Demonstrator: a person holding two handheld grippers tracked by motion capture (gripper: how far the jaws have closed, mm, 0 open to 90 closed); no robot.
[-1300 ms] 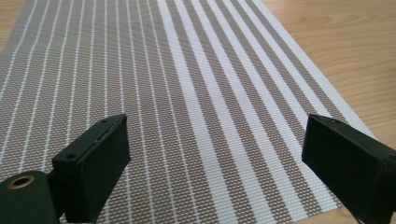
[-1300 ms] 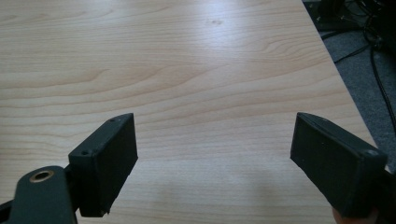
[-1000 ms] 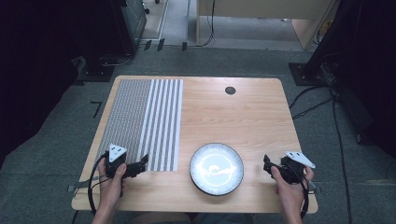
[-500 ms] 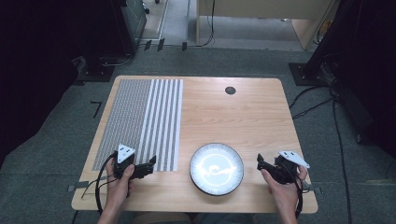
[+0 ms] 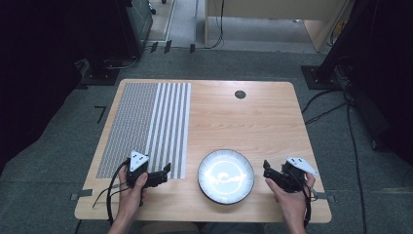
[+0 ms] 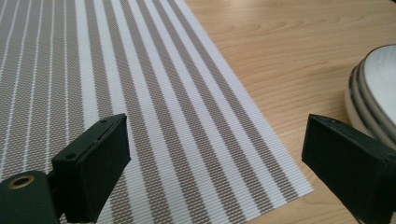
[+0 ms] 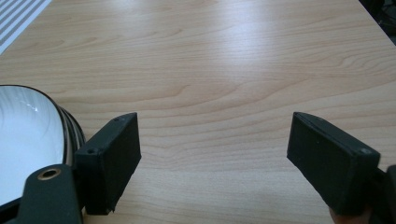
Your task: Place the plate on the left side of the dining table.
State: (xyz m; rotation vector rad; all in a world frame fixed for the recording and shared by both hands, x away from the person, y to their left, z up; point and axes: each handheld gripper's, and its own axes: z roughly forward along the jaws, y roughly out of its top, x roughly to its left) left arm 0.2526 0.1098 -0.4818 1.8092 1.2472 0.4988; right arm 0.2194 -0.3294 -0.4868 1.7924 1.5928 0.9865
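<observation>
I hold both grippers low in the frame, flanking the stacked plates (image 5: 225,176). Left gripper (image 5: 164,174) and right gripper (image 5: 267,170) have fingers wide open, empty, ready to lift.

Stacked white plates (image 5: 225,176) at six o'clock.
Dark-rimmed and glossy, they sit flat and upright on bare wood, just right of the striped placemat (image 5: 151,124).

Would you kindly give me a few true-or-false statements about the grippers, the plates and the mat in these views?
1. Both the left gripper and the right gripper stand open and empty. True.
2. The white dark-rimmed plates lie on the grey-and-white striped woven mat. False: they rest on bare wooden table, right of the mat.
3. The left gripper view shows several stacked plates. True.
4. The right gripper grips a plate rim. False: its jaws hold nothing.
</observation>
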